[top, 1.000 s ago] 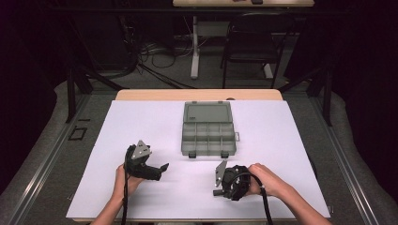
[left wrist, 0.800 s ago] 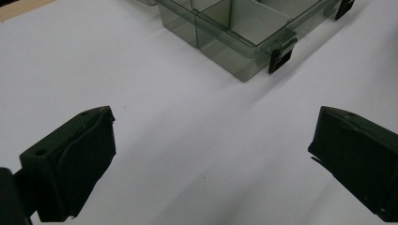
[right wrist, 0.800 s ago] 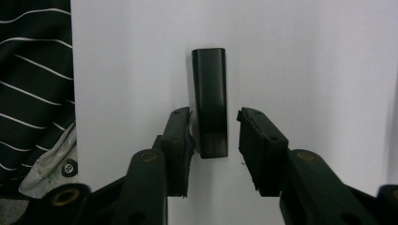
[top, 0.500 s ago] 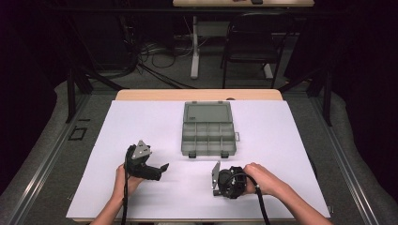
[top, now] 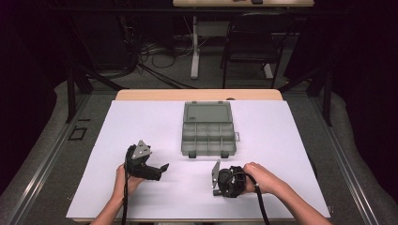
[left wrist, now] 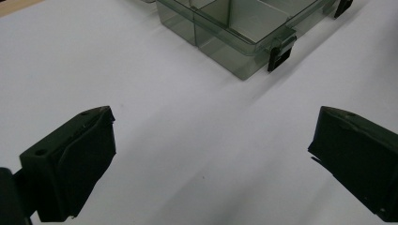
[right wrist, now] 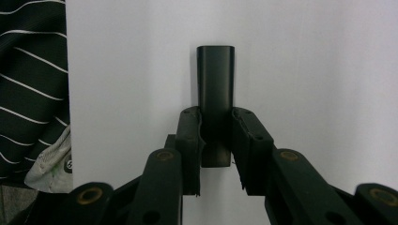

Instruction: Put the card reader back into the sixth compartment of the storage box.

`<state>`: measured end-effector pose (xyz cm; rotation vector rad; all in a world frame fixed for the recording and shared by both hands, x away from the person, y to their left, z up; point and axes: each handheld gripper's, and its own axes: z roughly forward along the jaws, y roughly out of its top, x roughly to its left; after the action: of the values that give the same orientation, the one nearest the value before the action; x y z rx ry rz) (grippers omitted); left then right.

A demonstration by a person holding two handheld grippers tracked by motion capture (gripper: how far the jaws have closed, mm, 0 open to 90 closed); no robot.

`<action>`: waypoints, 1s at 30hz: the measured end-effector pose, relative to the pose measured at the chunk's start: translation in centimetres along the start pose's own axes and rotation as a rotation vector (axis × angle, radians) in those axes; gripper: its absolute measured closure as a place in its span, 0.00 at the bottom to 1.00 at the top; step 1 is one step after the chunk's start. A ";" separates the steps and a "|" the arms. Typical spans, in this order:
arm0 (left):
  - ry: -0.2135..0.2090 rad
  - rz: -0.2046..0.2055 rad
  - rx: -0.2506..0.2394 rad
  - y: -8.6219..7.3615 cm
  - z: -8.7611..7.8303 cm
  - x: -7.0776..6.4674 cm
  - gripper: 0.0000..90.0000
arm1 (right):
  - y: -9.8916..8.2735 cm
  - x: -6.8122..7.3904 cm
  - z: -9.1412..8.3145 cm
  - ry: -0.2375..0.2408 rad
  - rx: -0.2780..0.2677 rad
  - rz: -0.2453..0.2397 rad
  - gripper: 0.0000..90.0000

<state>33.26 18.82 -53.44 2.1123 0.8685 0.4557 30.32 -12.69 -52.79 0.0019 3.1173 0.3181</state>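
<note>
Low in the frame, the right gripper [right wrist: 217, 150] clamps a black bar [right wrist: 215, 79]; the left gripper [left wrist: 211, 159] gapes wide, empty, below the organizer box [left wrist: 234, 42].

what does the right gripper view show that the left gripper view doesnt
The right gripper view has its tongs shut on a small black bar, with a striped sleeve at the table edge. The left gripper view has its tongs wide apart, holding nothing, with the corner of a clear compartment box and its black latch ahead. Both look down on the white table cover.
</note>
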 end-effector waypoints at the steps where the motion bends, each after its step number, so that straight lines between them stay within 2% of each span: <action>1: 0.000 0.000 0.000 0.0 0.0 0.0 0.00 | -0.1 0.0 0.0 -0.001 -0.004 -0.002 0.82; 16: 0.003 0.002 -0.003 0.0 -0.1 0.0 0.00 | -0.7 0.0 -0.7 -0.003 -0.079 0.036 0.82; 23: 0.003 0.002 -0.002 0.0 -0.1 0.0 0.00 | -1.2 0.0 -1.2 -0.011 -0.130 0.051 0.82; 24: 0.002 0.002 -0.003 0.0 -0.1 0.0 0.00 | -1.4 0.0 -1.4 -0.007 -0.151 0.060 0.82; 30: 0.005 0.000 -0.002 0.0 -0.1 0.0 0.00 | -2.0 0.0 -1.9 -0.016 -0.199 0.094 0.82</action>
<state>33.22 18.91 -53.38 2.1102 0.8705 0.4612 30.31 -15.08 -51.31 0.1485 3.0601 0.6242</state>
